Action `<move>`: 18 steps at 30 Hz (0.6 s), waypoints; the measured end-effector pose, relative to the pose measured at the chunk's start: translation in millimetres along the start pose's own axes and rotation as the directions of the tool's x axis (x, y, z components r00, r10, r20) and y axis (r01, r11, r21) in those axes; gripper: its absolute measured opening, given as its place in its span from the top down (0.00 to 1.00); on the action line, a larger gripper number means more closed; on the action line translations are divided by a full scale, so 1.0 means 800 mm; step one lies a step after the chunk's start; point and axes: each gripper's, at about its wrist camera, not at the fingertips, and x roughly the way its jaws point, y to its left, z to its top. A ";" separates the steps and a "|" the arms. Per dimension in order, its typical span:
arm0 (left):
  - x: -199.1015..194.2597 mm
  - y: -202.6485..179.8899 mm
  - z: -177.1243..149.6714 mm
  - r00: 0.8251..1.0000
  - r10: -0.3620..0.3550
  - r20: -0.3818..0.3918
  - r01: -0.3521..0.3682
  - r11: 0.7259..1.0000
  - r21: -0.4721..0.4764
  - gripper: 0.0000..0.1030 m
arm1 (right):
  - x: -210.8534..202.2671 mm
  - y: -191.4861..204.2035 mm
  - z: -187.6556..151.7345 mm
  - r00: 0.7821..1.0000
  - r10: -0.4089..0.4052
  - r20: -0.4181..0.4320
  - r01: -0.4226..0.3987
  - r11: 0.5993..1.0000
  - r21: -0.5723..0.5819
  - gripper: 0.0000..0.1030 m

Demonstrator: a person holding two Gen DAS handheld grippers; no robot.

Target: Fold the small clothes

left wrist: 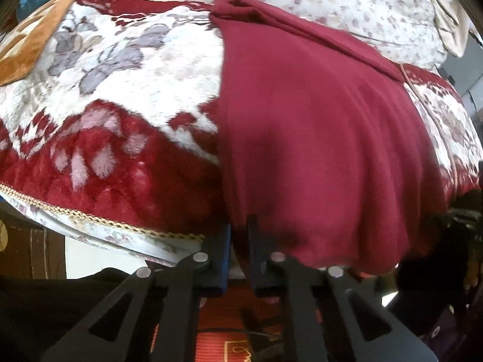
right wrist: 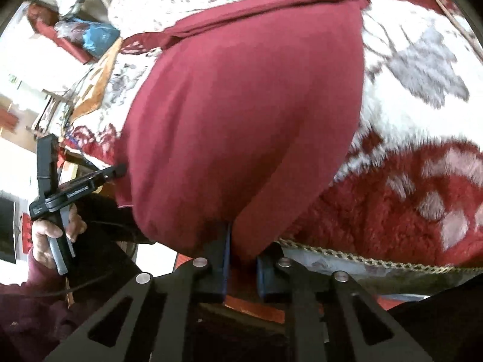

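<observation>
Evidently, the near hem of the maroon garment point(left wrist: 317, 138) is pinched by both the left hand-held gripper point(left wrist: 240, 241) and the right hand-held gripper point(right wrist: 241, 247) over the bed point(left wrist: 120, 163), so folding is barely begun

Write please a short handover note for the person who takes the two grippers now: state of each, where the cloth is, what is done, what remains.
Left gripper: shut on the near hem of the maroon garment.
Right gripper: shut on the same hem, further along.
Garment: spread on the floral blanket, far end bunched, near edge hanging over the bed's edge.
Done: both near corners gripped.
Left: probably carry the hem to the far end, then fold again.
</observation>
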 end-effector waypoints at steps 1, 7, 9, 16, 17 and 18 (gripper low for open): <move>0.003 -0.003 0.001 1.000 0.007 -0.003 -0.007 1.000 0.006 0.91 | 0.000 0.001 0.002 1.000 0.007 0.000 -0.007 1.000 0.000 0.85; 0.010 -0.006 0.007 0.999 -0.029 -0.024 0.028 0.999 -0.017 0.71 | 0.018 -0.012 -0.003 0.997 0.067 -0.047 -0.063 0.996 0.064 0.53; 0.014 -0.013 0.008 0.999 -0.033 -0.030 0.032 0.999 -0.006 0.60 | 0.030 -0.007 -0.005 0.996 0.057 -0.061 -0.053 0.996 0.066 0.47; 0.015 -0.016 0.011 0.999 -0.020 -0.033 0.019 1.000 -0.021 0.93 | 0.024 0.007 -0.002 0.998 0.055 -0.039 -0.055 0.998 0.013 0.81; 0.010 -0.009 0.014 0.997 -0.069 -0.033 0.067 0.997 -0.049 0.94 | 0.016 0.008 0.000 0.998 0.065 -0.021 -0.064 0.998 0.010 0.83; 0.002 -0.002 0.019 0.992 -0.124 -0.026 0.122 0.989 -0.081 0.95 | 0.007 0.008 0.003 0.997 0.083 -0.003 -0.083 0.997 0.010 0.84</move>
